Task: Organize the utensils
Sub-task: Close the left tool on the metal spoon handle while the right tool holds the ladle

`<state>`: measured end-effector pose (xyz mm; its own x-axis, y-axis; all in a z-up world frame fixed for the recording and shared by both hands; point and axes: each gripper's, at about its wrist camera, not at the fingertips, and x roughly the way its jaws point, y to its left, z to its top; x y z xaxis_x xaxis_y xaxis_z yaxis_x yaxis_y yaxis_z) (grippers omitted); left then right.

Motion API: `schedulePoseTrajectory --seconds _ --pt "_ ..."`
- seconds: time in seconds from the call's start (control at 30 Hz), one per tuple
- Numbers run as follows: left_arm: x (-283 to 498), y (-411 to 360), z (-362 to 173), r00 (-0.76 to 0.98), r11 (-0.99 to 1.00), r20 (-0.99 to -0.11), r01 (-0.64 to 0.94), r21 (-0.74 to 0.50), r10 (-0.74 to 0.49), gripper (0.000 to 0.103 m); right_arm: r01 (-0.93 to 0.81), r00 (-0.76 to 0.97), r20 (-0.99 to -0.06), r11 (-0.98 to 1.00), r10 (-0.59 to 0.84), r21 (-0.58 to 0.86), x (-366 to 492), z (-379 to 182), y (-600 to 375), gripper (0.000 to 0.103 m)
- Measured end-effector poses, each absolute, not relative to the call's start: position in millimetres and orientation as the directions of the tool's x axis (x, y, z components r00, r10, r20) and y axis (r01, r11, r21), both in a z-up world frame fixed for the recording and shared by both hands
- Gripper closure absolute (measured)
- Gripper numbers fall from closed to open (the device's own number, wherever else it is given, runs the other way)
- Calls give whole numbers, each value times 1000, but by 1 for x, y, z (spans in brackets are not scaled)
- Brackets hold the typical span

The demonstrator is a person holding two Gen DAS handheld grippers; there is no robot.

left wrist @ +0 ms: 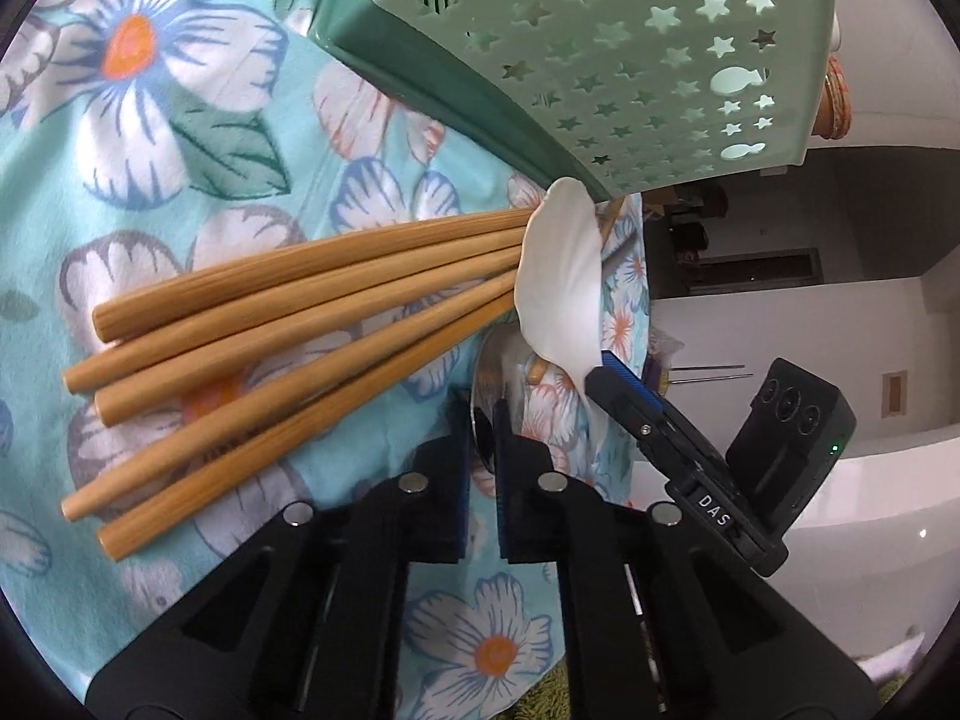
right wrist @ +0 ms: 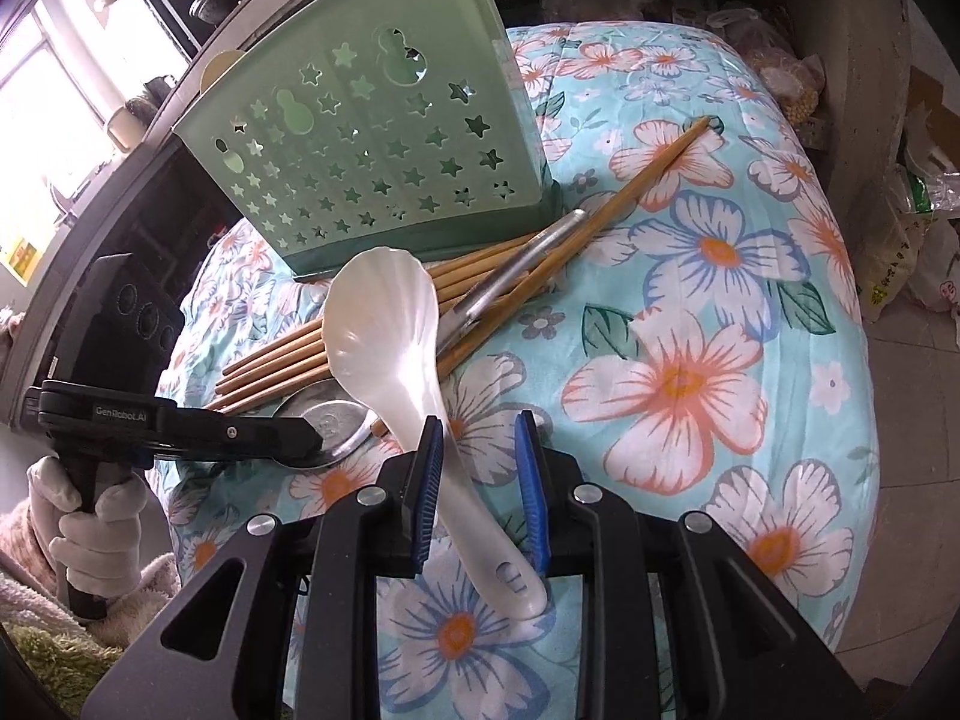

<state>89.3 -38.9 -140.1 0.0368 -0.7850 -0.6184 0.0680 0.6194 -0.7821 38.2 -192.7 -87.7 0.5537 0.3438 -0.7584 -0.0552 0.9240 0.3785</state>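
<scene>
Several wooden chopsticks [left wrist: 288, 324] [right wrist: 276, 366] lie fanned on the floral cloth [left wrist: 180, 120] [right wrist: 720, 300] in front of a green star-cut basket [left wrist: 600, 60] [right wrist: 372, 138]. A metal spoon [left wrist: 487, 360] [right wrist: 336, 420] lies across them, its handle running toward the basket. My left gripper [left wrist: 483, 414] [right wrist: 306, 441] is shut on the rim of the metal spoon's bowl. My right gripper [right wrist: 477, 438] [left wrist: 600, 372] is shut on the handle of a pearly white spoon [right wrist: 384, 324] [left wrist: 561, 276], whose bowl hangs over the chopsticks.
A white-gloved hand [right wrist: 90, 516] holds the left gripper at the cloth's left edge. Plastic bags [right wrist: 900, 240] and clutter stand past the cloth's right edge, beside tiled floor [right wrist: 894, 468]. A green rug [right wrist: 36, 660] lies below left.
</scene>
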Motion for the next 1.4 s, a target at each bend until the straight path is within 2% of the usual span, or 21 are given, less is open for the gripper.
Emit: schedulePoseTrajectory --seconds 0.33,0.53,0.6,0.67,0.83,1.4 --pt "84 -17 -121 7 704 -706 99 -704 -708 99 -75 564 -746 921 355 382 35 -87 -193 77" --pt "79 -8 -119 20 702 -704 93 -706 -710 99 -69 569 -741 918 357 390 35 -88 -193 75" --pt "78 -10 -119 18 705 -707 99 -703 -707 97 -67 569 -742 919 354 388 34 -88 -192 75" --pt "75 -15 -121 8 699 -702 97 -709 -713 91 -66 568 -744 921 352 385 34 -88 -191 75" --pt "75 -25 -123 5 693 -696 99 -714 -718 86 -63 568 -745 922 348 383 35 -88 -190 74" --pt "78 -17 -124 39 696 -696 100 -711 -717 93 -65 563 -750 923 347 378 35 -90 -189 72"
